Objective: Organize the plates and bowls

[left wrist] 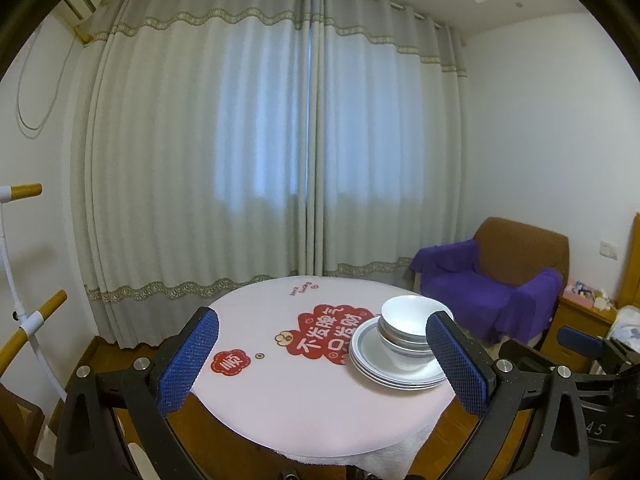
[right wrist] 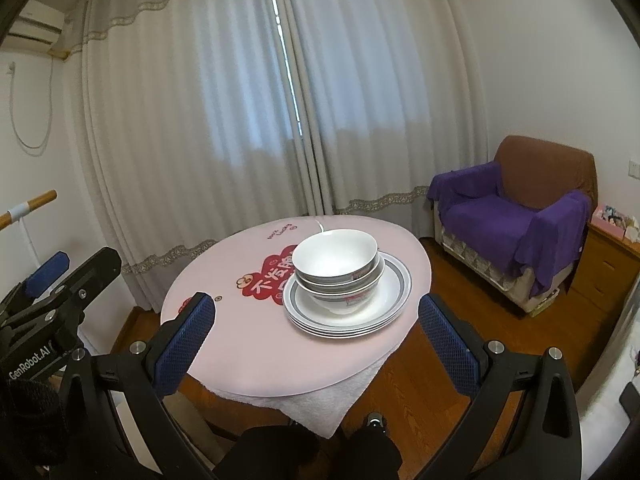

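Observation:
A stack of white bowls (left wrist: 404, 330) (right wrist: 335, 266) sits nested on a stack of grey-rimmed white plates (left wrist: 374, 366) (right wrist: 394, 290) on the right half of a round pink table (left wrist: 280, 400) (right wrist: 248, 344). My left gripper (left wrist: 322, 356) is open and empty, held back over the table's near edge, with the dishes just inside its right finger. My right gripper (right wrist: 316, 334) is open and empty, in front of the stack and apart from it. The left gripper also shows at the left of the right wrist view (right wrist: 60, 280).
A red printed design (left wrist: 320, 336) covers the table's middle, and a white cloth (right wrist: 320, 404) hangs below its near edge. A brown armchair with a purple throw (right wrist: 516, 216) stands at the right, beside a wooden cabinet (right wrist: 608, 264). Curtains hang behind. A wooden rack (left wrist: 28, 320) stands at the left.

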`<state>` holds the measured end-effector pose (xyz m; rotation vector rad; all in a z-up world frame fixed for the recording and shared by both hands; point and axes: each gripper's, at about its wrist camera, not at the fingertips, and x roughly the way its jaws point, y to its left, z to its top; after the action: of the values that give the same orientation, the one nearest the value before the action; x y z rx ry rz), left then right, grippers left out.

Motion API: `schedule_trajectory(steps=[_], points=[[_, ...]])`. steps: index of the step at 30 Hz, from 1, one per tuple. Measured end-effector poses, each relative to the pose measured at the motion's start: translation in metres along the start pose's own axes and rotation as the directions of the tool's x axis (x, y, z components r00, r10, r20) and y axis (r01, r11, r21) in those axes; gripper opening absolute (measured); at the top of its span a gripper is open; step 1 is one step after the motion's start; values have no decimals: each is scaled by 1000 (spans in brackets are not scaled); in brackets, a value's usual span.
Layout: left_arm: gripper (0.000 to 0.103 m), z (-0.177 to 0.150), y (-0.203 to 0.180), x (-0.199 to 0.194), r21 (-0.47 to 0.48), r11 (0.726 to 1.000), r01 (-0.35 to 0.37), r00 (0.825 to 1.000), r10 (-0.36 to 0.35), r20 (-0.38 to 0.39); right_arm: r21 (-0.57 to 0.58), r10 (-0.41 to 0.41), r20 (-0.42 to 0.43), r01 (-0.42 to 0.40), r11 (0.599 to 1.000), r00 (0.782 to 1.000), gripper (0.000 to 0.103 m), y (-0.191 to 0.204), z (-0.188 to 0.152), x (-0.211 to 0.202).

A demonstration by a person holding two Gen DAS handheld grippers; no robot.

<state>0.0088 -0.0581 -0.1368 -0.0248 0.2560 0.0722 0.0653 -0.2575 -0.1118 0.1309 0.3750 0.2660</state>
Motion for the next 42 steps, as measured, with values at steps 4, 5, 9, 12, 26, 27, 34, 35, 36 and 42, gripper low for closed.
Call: schedule_trajectory(steps=[4,5,9,12,26,27,34,35,36,42], points=[[102,-1,-2,-2,6,1000,1,1000,-1,9,2,0,0,0,1000,1000,103,-1,-1,0],[102,-1,-3,-2,8,1000,1,1000,-1,12,0,-1,2,1,1000,1000,103,-1,-1,-1],[102,-2,-3,0,5,1000,7,1000,-7,20,-1,-7,10,7,1000,1000,103,0,-2,-4],[102,-2,-3,-1,2,1000,12,1000,-12,26,-4,-10,22,10,1000,1000,103,0,-3,-8],[102,-12,-3,1,-3,1000,5,999,-5,52,-15,-15,51,16,1000,999,103,0,1,-20],[102,-12,-3,1,-1,1000,4,999,-4,51,-15,-17,53,18,1000,998,103,0,1,-21],[102,-14,-3,2,0,1000,3,999,-3,54,-15,-19,53,19,1000,998,103,1,1,-21],[102,-15,-3,1,0,1000,2,999,-2,55,-16,-18,53,19,1000,998,103,0,0,-22],[102,-15,-3,1,0,1000,2,998,-2,55,-14,-18,53,19,1000,998,103,0,0,-22],[102,-18,-5,1,5,1000,-4,998,4,62,-15,-18,54,19,1000,998,103,0,1,-22]])
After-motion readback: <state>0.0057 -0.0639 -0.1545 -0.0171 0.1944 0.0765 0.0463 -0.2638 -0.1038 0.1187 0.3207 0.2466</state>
